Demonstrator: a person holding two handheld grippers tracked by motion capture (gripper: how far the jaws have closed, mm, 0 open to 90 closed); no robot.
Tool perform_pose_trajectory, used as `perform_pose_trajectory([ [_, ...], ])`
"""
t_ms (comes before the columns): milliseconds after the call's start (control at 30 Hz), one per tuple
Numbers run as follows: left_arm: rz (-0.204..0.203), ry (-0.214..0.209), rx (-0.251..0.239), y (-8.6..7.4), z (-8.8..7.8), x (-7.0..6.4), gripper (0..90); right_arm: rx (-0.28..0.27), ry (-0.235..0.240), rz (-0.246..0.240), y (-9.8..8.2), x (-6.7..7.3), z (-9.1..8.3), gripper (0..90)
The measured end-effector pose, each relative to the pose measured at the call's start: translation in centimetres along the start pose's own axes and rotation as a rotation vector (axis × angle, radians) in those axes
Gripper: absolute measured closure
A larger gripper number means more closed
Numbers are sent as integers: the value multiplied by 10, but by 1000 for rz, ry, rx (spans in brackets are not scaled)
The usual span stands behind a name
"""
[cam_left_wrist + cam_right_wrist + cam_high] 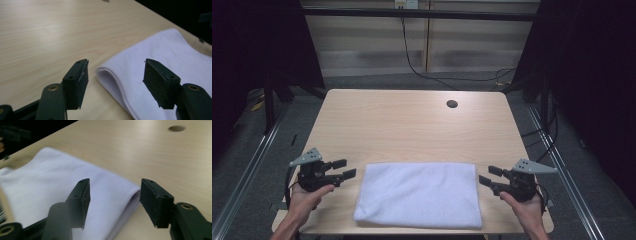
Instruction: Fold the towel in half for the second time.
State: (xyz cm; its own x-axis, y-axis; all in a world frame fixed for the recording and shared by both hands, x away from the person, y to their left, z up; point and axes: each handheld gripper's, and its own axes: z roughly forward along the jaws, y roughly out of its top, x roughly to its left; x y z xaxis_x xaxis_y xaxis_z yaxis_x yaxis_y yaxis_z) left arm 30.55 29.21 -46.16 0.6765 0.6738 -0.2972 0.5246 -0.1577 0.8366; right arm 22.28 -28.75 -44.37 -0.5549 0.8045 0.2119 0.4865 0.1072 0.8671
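A light wooden table (412,125) is seen from above, with a round hole (452,104) set near its far right corner. A folded white towel (419,194) is laid flat on the near part of the table, its front edge close to the table's near edge, and it lies between the two grippers. The left gripper (346,169) is held in the person's left hand (307,197) just beside the towel's left side, its tips pointed toward the cloth but kept apart from it. In the left gripper view its jaws are spread wide, nothing is pinched between the pads, and the towel's rounded folded corner (110,75) is seen on the table beyond the gap. The right gripper (488,176) is held in the right hand (524,207) just beside the towel's right side, likewise pointed inward. In the right gripper view its jaws are also parted, no cloth is clamped, and the towel's folded edge (130,197) is seen lying past the pads on the table.
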Motion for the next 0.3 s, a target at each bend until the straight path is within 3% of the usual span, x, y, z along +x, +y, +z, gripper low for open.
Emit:
perform_pose_trajectory([
  [67, -19, 27, 8, -4, 0, 10, 333, -21, -17, 22, 2, -8, 2, 366],
  [100, -36, 42, 11, -8, -1, 14, 332, -31, -48, 24, 2, -10, 2, 342],
  [167, -60, 75, 35, -14, 1, 13, 324, -52, -75, 37, -3, -14, 2, 336],
  [300, 16, 110, 51, -18, 3, 0, 279, -4, -98, 45, -13, -14, 5, 288],
])
